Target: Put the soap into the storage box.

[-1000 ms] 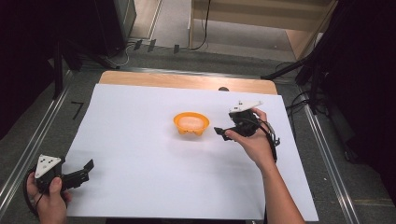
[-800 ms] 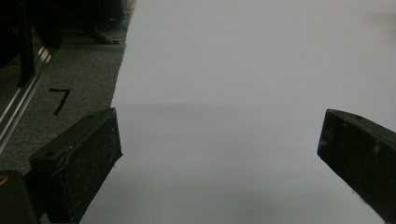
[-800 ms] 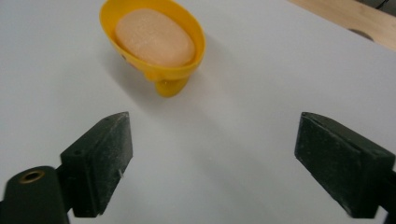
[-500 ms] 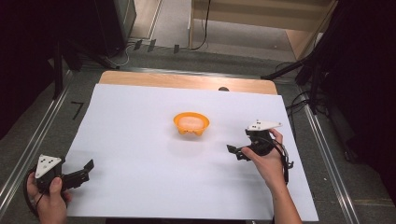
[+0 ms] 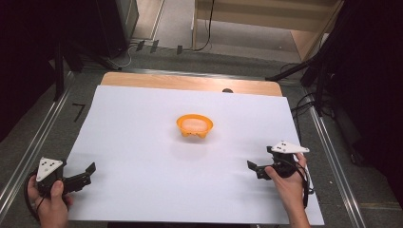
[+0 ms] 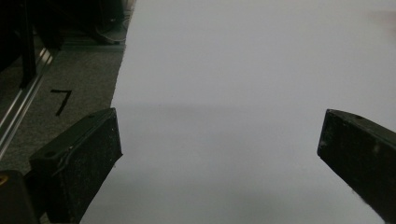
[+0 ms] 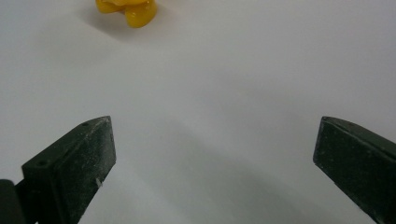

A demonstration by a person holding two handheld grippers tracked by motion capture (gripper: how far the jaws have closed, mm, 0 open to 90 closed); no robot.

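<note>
**Bowl on sheet, both grippers empty and set back**

An orange bowl (image 5: 195,126) was found standing upright near the middle of the white sheet (image 5: 142,190) that covered the table (image 5: 190,81). Nothing could be made out inside it with certainty; its interior appeared pale. In the right gripper view the bowl (image 7: 127,9) was seen at the top edge, well apart from the jaws.

The right gripper (image 5: 254,168) was observed low over the near right part of the sheet, jaws spread wide with only bare sheet between them. The left gripper (image 5: 88,170) was noted at the near left corner, likewise spread wide and holding nothing, its jaws straddling the sheet's left edge (image 6: 119,98). A black mark (image 6: 60,100) was recorded on the grey floor beside that edge.

Neither gripper was in contact with the bowl. It was judged that any placing of the bowl was complete, or else that handling had not begun; the pictures did not settle which. No further item awaiting handling was found on the sheet
</note>
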